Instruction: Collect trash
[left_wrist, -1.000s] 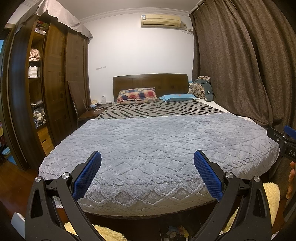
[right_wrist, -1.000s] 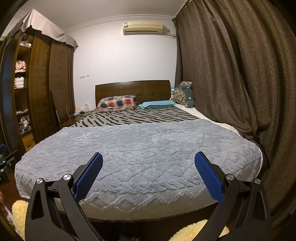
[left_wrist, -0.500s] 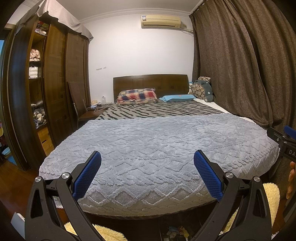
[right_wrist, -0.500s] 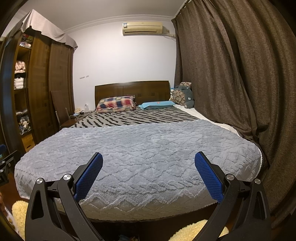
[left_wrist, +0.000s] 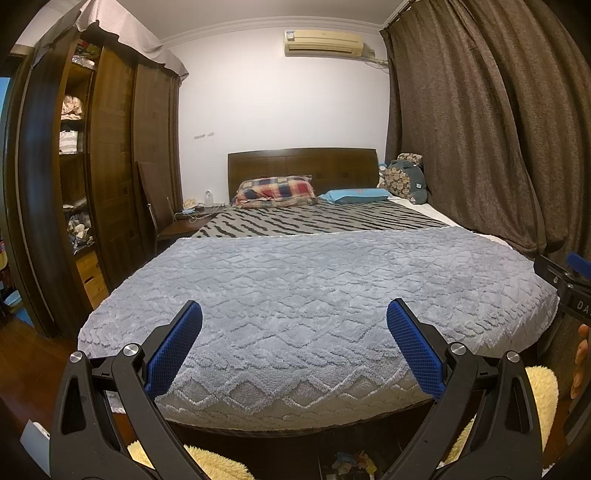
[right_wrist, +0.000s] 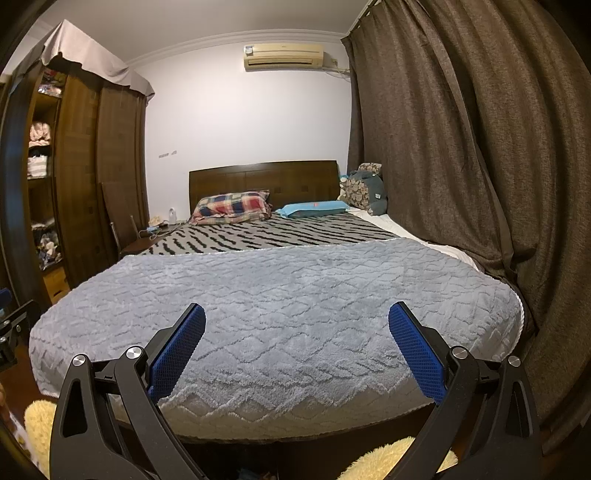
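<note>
Both grippers' fingers (left_wrist: 173, 347) spread wide, empty — trash (left_wrist: 349, 466) (floor) lies below them.

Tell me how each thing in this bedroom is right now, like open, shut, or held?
Left gripper: open, holding nothing.
Right gripper: open, holding nothing.
Brown fabric curtains: drawn shut.
Dark wooden wardrobe: left shelves showing, with clothes.
Grey fluffy blanket: spread flat on the bed.
Small colourful trash pile: lying on the floor, not picked up.
</note>
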